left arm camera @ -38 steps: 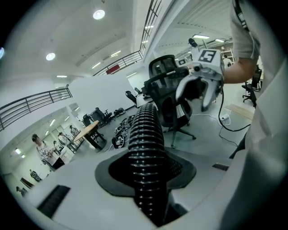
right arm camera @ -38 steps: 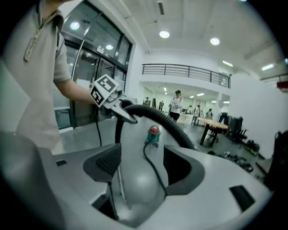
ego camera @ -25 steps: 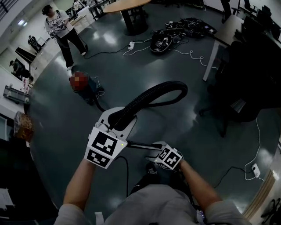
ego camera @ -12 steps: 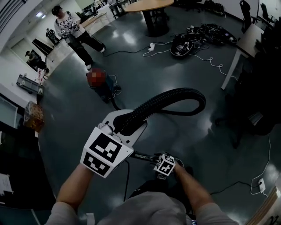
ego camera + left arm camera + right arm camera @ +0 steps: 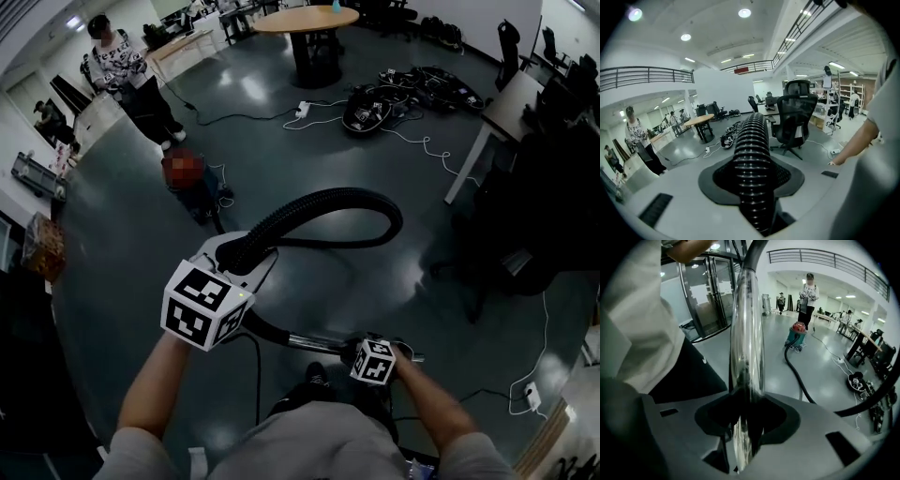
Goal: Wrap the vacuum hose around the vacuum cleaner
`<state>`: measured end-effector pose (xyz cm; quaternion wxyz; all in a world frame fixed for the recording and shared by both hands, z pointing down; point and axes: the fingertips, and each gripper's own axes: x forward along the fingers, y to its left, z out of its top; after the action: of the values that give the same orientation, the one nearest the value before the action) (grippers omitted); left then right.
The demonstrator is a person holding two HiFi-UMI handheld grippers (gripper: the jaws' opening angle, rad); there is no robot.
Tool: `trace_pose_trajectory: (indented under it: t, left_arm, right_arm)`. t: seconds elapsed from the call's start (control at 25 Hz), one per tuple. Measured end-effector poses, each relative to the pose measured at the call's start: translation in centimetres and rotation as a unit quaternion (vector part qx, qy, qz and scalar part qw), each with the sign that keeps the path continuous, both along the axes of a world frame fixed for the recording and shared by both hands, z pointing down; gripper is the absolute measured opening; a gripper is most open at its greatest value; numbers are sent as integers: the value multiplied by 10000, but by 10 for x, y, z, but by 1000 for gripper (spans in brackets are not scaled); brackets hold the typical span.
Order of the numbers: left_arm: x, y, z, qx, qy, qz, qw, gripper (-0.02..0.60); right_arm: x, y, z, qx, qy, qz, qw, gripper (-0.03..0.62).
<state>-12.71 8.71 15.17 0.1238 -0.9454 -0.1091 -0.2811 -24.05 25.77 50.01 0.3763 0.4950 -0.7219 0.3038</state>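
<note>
Left tool (image 5: pixel 754 187) is clamping the ribbed black hose (image 5: pixel 319 202), which is running straight out between its jaws. My right tool (image 5: pixel 746 420) has just been closing its jaws and is pinching the chrome tube (image 5: pixel 746 333) between them. My head view is showing the hose arching away in a loop above the floor (image 5: pixel 309 122), a shape neither gripper view is catching. Only the right gripper view is showing the vacuum cleaner (image 5: pixel 798 338) plainly: red and teal, sitting on the floor well apart from me, a black hose trailing to it and a person (image 5: pixel 807 296) standing just behind. The left gripper view alone is showing a black office chair (image 5: pixel 796 117) beyond the hose.
</note>
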Motion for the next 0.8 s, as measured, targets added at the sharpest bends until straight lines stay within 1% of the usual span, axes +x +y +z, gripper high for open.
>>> trace_pose_trajectory:
  t: [0.12, 0.24, 0.4, 0.52, 0.6, 0.68, 0.76, 0.8]
  left_arm:
    - [0, -16, 7, -174, 110, -206, 9996, 153]
    - [-4, -32, 15, -111, 121, -456, 9988, 153]
    - [-5, -50, 35, 30, -66, -685, 9976, 153]
    - [4, -63, 59, 92, -240, -879, 9958, 155]
    - [12, -66, 76, 101, -359, -916, 9951, 164]
    - [18, -66, 84, 228, -427, -859, 9951, 188]
    - [15, -68, 77, 307, -382, -812, 9955, 264]
    - [11, -69, 71, 299, -336, -809, 9957, 290]
  right_arm:
    - [13, 31, -18, -274, 98, -59, 9996, 144]
    - [22, 55, -42, -487, 153, -103, 9986, 144]
    - [38, 77, -66, -615, 253, -61, 9978, 144]
    - [55, 84, -74, -631, 301, -48, 9975, 143]
    - [63, 92, -76, -650, 301, -14, 9974, 142]
    - [69, 100, -80, -690, 323, 52, 9971, 141]
    - [73, 104, -83, -748, 339, 138, 9965, 140]
    - [76, 106, -83, -767, 322, 200, 9963, 140]
